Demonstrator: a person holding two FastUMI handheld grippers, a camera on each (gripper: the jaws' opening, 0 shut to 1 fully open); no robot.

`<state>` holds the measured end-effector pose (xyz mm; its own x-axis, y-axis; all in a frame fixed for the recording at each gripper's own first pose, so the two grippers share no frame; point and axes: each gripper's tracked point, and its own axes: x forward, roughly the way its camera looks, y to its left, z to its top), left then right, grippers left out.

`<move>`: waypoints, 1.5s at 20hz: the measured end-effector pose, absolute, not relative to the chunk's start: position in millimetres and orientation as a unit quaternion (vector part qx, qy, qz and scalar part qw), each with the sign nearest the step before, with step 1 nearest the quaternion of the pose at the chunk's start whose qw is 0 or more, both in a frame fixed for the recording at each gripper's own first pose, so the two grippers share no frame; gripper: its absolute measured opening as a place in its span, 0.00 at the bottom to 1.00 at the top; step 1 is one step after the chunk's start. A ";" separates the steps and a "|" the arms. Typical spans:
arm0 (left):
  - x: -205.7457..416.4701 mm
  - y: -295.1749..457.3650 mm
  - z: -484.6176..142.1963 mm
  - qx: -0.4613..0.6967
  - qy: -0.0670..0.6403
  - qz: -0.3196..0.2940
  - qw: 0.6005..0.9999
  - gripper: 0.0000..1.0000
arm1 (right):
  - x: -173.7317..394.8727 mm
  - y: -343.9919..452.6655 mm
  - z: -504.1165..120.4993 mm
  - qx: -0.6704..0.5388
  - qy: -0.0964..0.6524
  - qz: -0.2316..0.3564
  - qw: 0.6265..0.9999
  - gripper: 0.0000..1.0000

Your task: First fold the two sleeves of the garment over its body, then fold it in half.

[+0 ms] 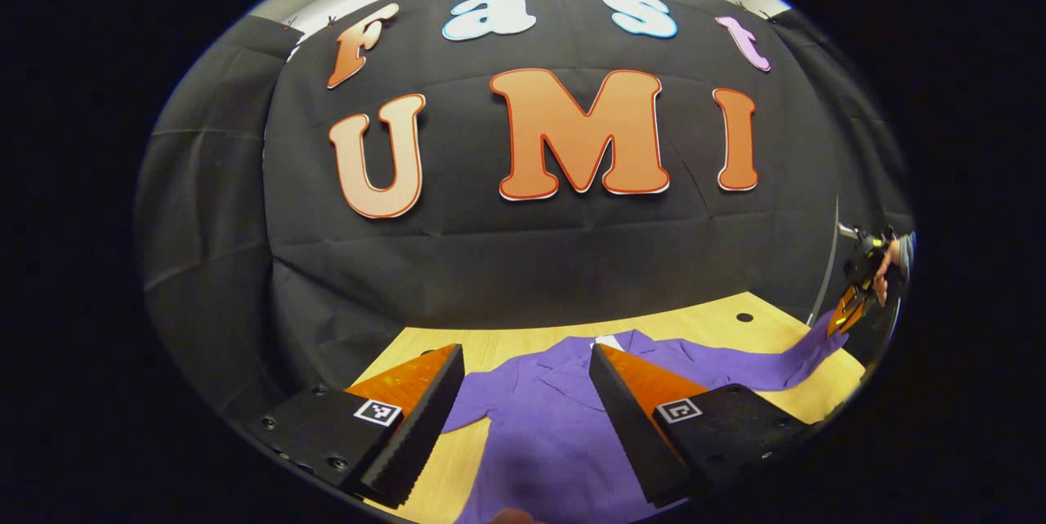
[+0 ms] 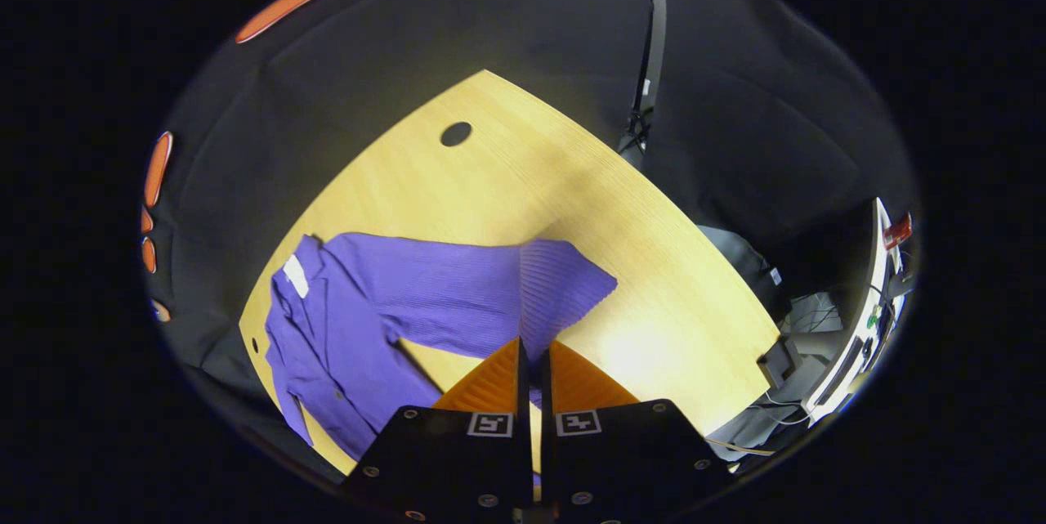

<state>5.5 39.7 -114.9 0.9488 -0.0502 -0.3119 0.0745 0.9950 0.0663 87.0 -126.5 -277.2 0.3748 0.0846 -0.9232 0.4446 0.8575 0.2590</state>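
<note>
A purple long-sleeved garment (image 1: pixel 547 426) lies face up on the wooden table (image 1: pixel 719 320), its collar and white label (image 1: pixel 609 340) toward the wall. My left gripper (image 1: pixel 525 356) hovers open above the garment's body, its fingers wide apart and holding nothing. My right gripper (image 2: pixel 533 344) is shut on the cuff of one sleeve (image 2: pixel 458 295), which stretches from the garment's body (image 2: pixel 327 344) up off the table (image 2: pixel 572 181). In the left gripper view the right gripper (image 1: pixel 850 311) shows far right, in a hand (image 1: pixel 882 283), pulling that sleeve (image 1: pixel 768 365) outward.
A round dark hole (image 2: pixel 456 133) sits in the tabletop near the far edge. A black strap (image 2: pixel 650 58) hangs against the booth wall. Cables and white equipment (image 2: pixel 858 328) lie beyond the table's right edge. Bare wood (image 2: pixel 670 287) lies right of the sleeve.
</note>
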 end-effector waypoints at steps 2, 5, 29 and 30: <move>11.3 61.1 -120.8 0.049 0.162 -0.043 0.985 0.97 | 93.2 -105.2 -253.7 0.225 0.537 -0.107 0.806 0.05; 17.2 94.6 -130.3 0.050 0.170 -0.049 0.983 0.97 | 102.4 -68.9 -229.3 0.212 0.526 -0.096 0.818 0.05; 27.1 257.0 -162.9 0.062 0.198 0.018 0.978 0.97 | 122.9 241.8 -129.6 0.126 0.496 0.130 0.849 0.05; 30.0 261.6 -162.4 0.065 0.198 0.020 0.978 0.97 | 122.5 255.6 -131.3 0.127 0.496 0.140 0.848 0.05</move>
<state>30.0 261.6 -162.4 0.9206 0.0652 -0.3850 -0.0135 0.9907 0.1356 122.5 255.6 -131.3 0.4689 0.3642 -0.8047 -0.1121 0.9282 0.3548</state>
